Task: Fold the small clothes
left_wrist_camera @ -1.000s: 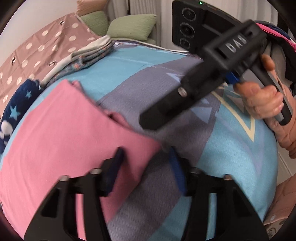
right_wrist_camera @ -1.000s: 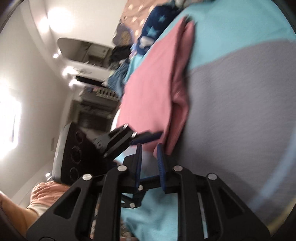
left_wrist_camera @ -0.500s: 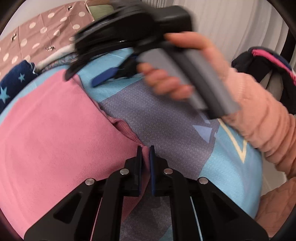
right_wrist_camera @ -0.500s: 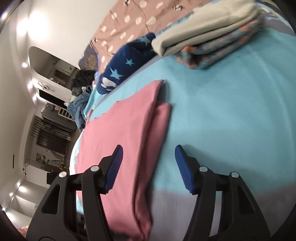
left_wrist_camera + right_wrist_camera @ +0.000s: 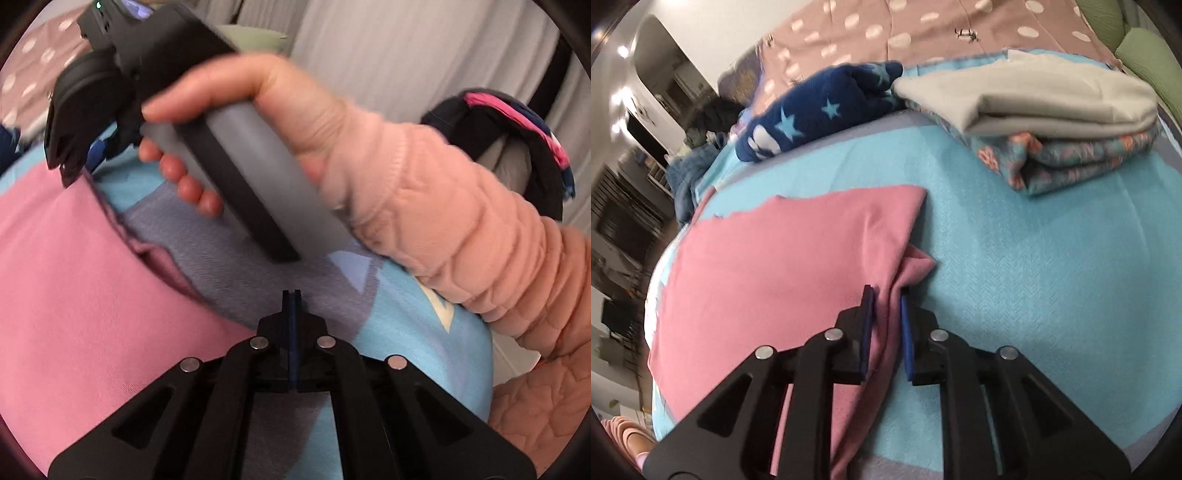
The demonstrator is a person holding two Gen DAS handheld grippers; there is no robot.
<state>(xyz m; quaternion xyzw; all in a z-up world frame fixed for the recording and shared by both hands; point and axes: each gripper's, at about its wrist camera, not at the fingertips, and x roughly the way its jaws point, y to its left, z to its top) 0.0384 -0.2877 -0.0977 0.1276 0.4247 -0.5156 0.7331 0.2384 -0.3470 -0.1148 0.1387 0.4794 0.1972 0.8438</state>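
right wrist view: right gripper point(image 5: 885, 295) closing on pink cloth point(image 5: 783, 266) edge, cloth between fingers
left gripper point(image 5: 291, 295): pressed together, empty
cloth: flat on bedspread point(image 5: 1034, 266)
risk: thin bite slips when lifted

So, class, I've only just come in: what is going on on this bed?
A person is folding a pink garment laid flat on a blue and grey bedspread, using a handheld gripper in each hand. The right gripper is closing on a bunched edge of the pink cloth, which sits between its pads. The left gripper is shut at the garment's near edge; whether it has any cloth is unclear. Folded clothes are already stacked further back.
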